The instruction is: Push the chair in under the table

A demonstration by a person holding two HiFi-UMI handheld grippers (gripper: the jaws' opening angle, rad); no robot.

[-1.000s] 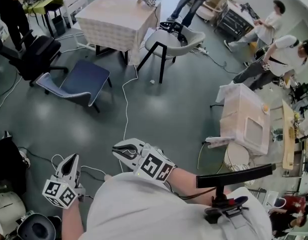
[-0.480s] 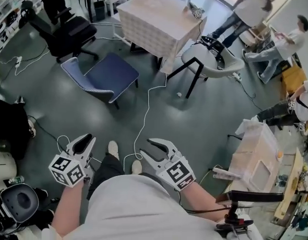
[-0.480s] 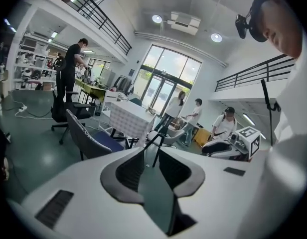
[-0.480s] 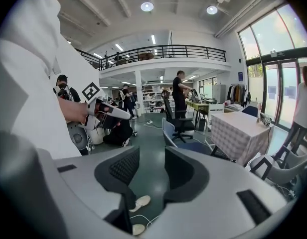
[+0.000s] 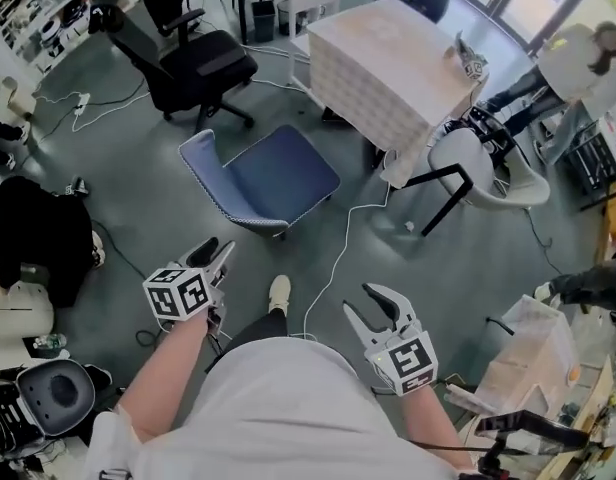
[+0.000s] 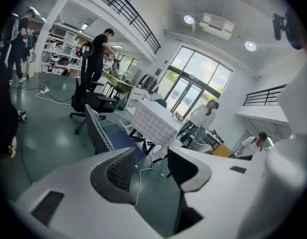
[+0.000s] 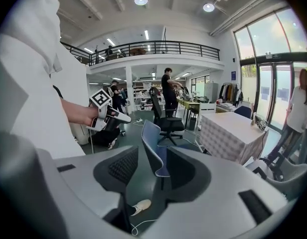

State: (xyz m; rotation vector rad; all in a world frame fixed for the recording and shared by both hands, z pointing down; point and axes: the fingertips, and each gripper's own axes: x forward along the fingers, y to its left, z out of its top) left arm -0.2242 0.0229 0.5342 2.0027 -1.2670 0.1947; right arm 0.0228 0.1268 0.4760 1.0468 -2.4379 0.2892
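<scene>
Standing near table (image 5: 388,58) edge: blue chair (image 5: 273,178), floor (image 5: 350,196) gap between.

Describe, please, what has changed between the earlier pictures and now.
The person has walked toward the blue chair, which now lies closer ahead. Both the left gripper and the right gripper have come forward, and their jaws have just been opening from shut, with nothing between them. Nothing was taken hold of. Unchanged: the chair stands apart from the table, not pushed in.
</scene>
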